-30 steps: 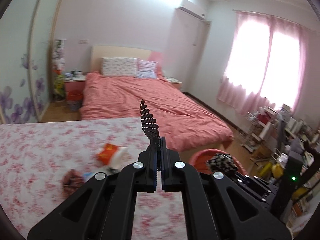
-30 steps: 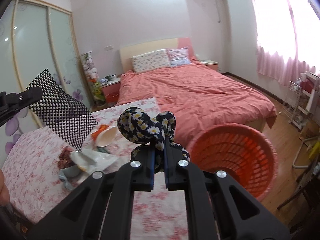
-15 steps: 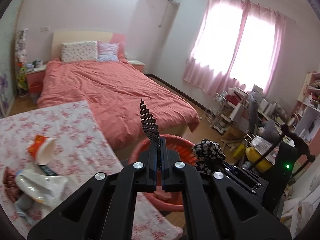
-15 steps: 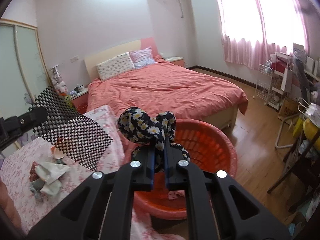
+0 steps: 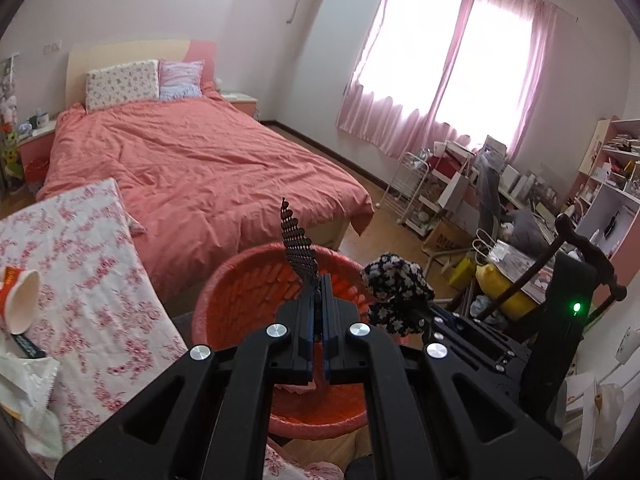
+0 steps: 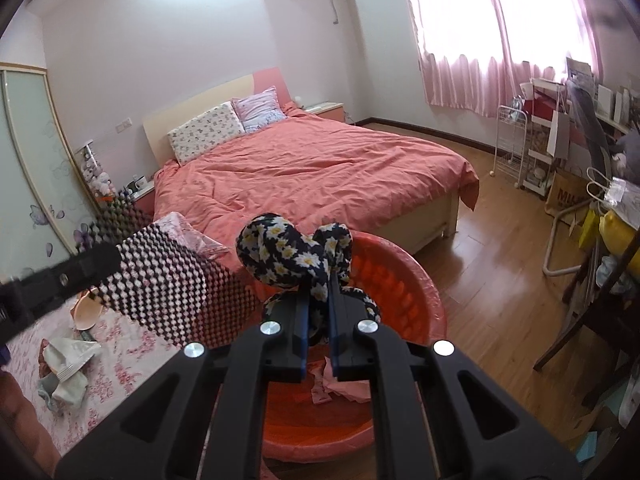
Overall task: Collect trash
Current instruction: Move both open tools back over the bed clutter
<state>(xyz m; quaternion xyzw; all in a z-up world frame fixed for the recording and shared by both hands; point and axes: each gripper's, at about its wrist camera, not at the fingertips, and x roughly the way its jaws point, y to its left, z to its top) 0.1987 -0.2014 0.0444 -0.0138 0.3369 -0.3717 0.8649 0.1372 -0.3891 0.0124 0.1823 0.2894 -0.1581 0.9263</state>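
Both grippers hung over the red basket (image 6: 400, 280), left gripper (image 5: 316, 312) clamped on a checkered mat (image 5: 298, 248), right gripper (image 6: 319, 312) clenching a floral cloth (image 6: 288, 248), wrappers (image 6: 64, 364) left lying on the near-left table (image 5: 100, 280).

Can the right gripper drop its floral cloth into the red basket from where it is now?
Probably yes. The right gripper holds the floral cloth over the red basket, whose open mouth lies just beyond and below. The checkered mesh sheet hangs off to the side, not between them.
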